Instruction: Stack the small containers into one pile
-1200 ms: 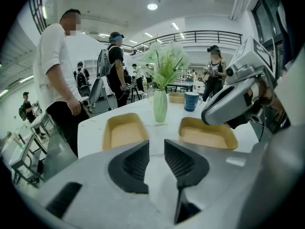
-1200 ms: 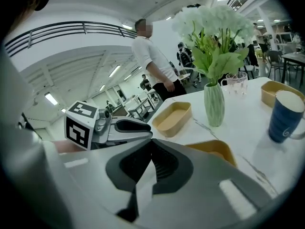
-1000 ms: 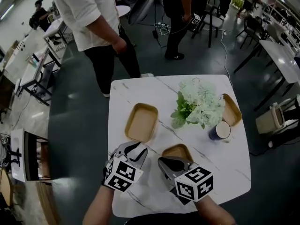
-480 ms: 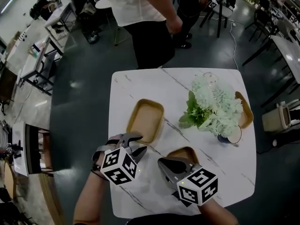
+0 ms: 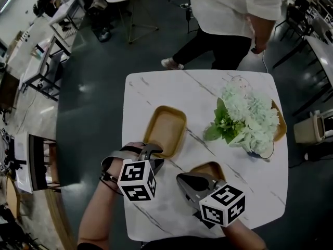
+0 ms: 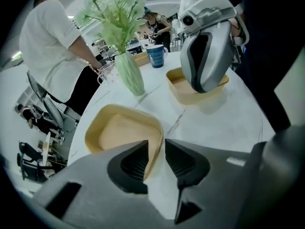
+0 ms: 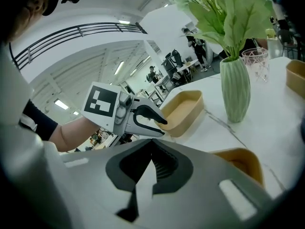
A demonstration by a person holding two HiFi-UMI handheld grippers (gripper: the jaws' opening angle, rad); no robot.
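Tan container (image 5: 165, 130) lies lengthwise, pointing away from the person.

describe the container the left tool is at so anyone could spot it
On the white marble table, look left of the green flowers. The tan container there is the leftmost of three, and its near rim sits between the closing jaws of the left tool.

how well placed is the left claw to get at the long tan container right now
Probably yes. The left claw sits right at the long tan container, its jaws closing with the container's near rim between them, though not yet visibly pinched. Nothing else lies in that gap.
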